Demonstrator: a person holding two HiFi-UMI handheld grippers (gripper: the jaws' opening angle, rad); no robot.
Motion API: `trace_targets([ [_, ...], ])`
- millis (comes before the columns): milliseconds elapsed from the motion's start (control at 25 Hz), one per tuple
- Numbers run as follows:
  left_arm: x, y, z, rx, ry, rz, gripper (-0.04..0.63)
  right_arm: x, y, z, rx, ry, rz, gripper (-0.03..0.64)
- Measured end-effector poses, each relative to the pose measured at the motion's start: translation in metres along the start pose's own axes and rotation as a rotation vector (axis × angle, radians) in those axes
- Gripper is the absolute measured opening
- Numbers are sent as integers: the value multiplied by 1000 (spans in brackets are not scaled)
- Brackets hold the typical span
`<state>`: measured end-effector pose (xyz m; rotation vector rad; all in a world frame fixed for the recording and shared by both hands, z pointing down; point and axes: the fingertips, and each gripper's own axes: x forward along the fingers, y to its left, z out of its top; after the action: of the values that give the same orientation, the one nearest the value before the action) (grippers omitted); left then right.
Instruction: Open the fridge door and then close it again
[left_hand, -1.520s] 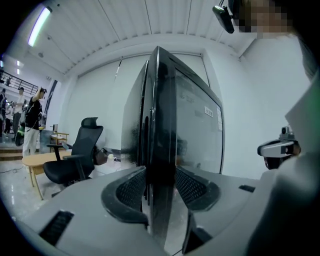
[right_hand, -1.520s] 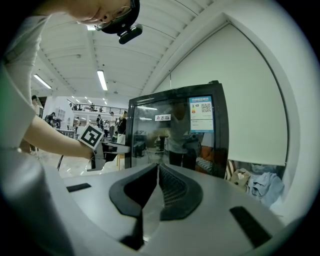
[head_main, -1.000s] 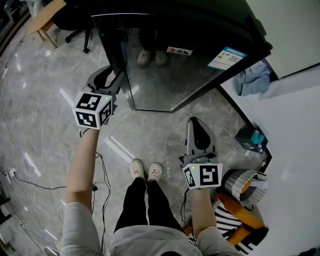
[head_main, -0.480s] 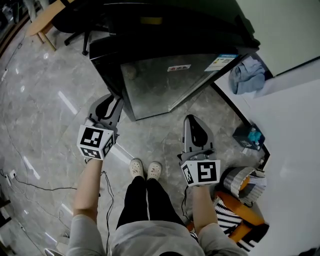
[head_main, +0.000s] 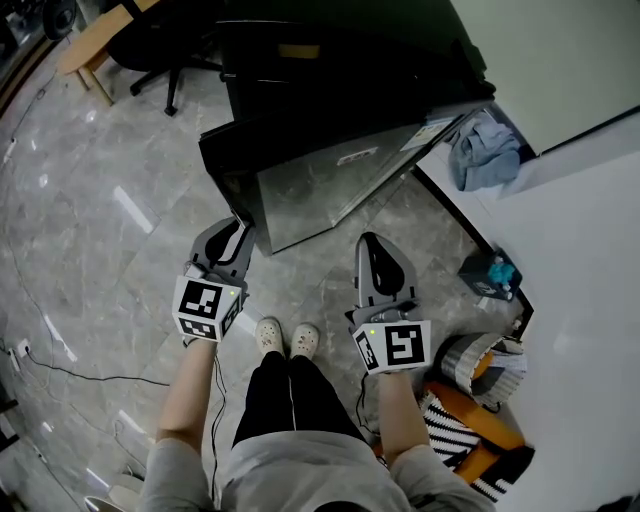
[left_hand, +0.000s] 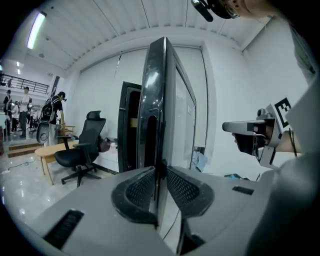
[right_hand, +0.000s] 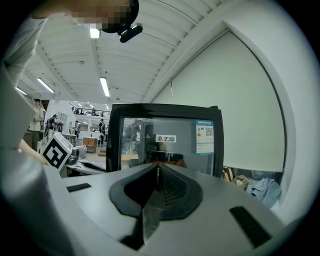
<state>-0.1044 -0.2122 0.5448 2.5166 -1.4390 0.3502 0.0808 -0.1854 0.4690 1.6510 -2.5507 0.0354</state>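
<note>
Door edge (left_hand: 156, 100) in left claw (left_hand: 161, 169) (closing)

Fridge door (head_main: 330, 190) edge between left tongs (head_main: 240, 232), right tongs (head_main: 369, 245) before its front

fridge door (head_main: 340, 180): black frame, reflective glass front, upright, swung partly open

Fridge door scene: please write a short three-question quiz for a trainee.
1. True or false: the glossy black glass fridge door stands open.
2. Which tongs have the door's edge between them? A: left tongs. B: right tongs.
3. In the left gripper view, what furniture stands left of the door?
Key: 1 true. 2 A; they have just been closing on it. 3 a black office chair.
</note>
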Motion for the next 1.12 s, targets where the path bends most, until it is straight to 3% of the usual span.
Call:
trace_targets([
  [1120,-24,-49,-6,-102,28,60,78,-26,-2,23,30,-16,11,26],
])
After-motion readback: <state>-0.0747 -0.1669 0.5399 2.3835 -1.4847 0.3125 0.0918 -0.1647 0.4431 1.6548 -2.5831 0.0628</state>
